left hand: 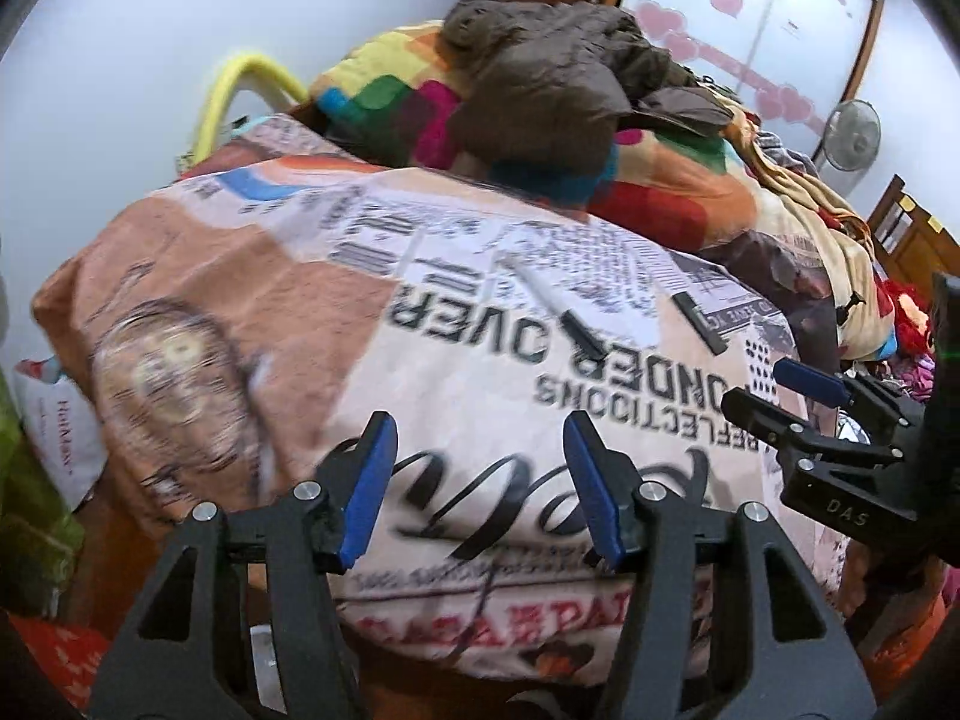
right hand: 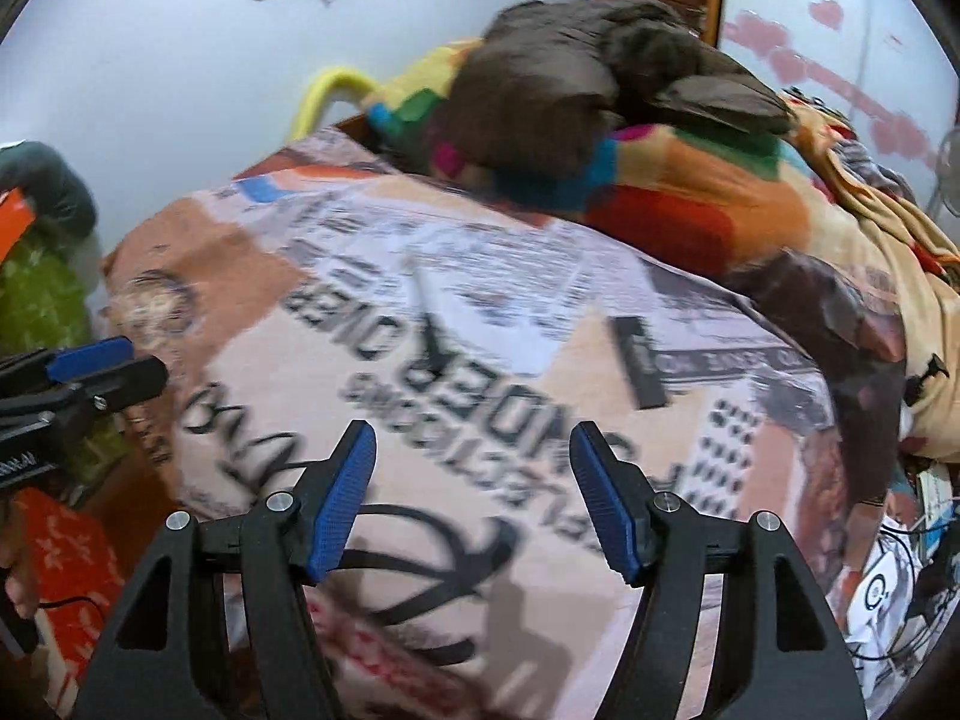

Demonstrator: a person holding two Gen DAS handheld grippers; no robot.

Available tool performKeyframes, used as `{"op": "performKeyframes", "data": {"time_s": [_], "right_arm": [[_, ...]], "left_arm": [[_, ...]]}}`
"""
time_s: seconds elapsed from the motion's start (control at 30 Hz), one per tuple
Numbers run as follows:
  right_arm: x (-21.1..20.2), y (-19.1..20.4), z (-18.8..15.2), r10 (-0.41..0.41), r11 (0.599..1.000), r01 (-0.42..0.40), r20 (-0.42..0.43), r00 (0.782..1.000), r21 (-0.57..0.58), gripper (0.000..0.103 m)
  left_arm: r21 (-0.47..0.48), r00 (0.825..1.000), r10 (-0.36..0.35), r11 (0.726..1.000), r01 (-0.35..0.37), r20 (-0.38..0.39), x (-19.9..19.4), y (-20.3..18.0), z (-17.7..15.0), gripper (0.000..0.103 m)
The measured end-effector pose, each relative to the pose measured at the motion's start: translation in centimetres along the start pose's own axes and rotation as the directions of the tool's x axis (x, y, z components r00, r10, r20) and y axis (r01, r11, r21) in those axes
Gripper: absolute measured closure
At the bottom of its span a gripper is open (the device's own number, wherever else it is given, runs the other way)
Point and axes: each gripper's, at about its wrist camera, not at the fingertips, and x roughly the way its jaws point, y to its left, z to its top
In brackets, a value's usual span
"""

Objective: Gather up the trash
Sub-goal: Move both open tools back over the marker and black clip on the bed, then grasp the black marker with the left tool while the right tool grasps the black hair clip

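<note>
Both hands are on the approach step of collecting trash: nothing is picked up yet. The left hand-held gripper hangs released over the near part of the bed, its blue-padded jaws standing apart with only the printed cover showing between them. The right hand-held gripper is likewise released and empty, jaws apart above the same cover.

The likely trash lies further up the bed, on the beige bedspread printed with newspaper text and large black lettering. One piece is a slim white stick with a black end, pen-like in shape; in the right wrist view it is blurred. The other is a short flat black strip, also seen in the right view. The two lie near each other but apart, both ahead of the jaws and well clear of them. The stick sits ahead of the left hand-held gripper, slightly to its right; the strip sits ahead of the right one, slightly to its right.

Beyond them a brown crumpled jacket rests on a multicoloured patchwork blanket.

The next move probably calls for reaching forward and down, aligning the jaws across each thin piece, since both lie flat on soft fabric that may bunch up.
</note>
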Motion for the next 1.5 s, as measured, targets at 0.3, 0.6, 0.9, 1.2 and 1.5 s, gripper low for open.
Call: {"op": "performKeyframes", "data": {"time_s": [0.3, 0.6, 0.9, 1.2, 1.5], "right_arm": [[4.4, -6.0, 0.6, -0.014, 0.998, 0.016, -0.037, 0.999, 0.064, 0.040], [8.6, -8.2, 1.6, -0.019, 0.994, 0.024, -0.046, 0.999, 0.104, 0.047], [9.5, -7.0, 2.1, -0.050, 0.999, 0.050, -0.007, 0.999, 0.003, 0.051], [9.6, -6.4, 2.4, -0.060, 0.998, 0.060, 0.004, 0.998, 0.000, 0.080], [9.6, -6.3, 2.4, -0.066, 0.998, 0.066, -0.017, 0.998, 0.016, 0.080]], "left_arm": [[-0.010, 0.999, -0.024, 1.000, 0.024, -0.043, 7.0, -3.4, 2.5, 0.046], [-0.088, 0.996, -0.045, 0.995, 0.038, -0.075, 12.7, -5.1, 3.3, 0.046], [-0.057, 0.995, -0.073, 0.996, 0.070, -0.061, 14.6, -6.6, 3.7, 0.046], [-0.021, 0.995, 0.095, 0.995, -0.095, -0.011, 15.1, -6.9, 3.6, 0.080], [0.027, 0.997, 0.065, 0.998, -0.064, -0.050, 14.7, -6.1, 3.6, 0.091]]}}
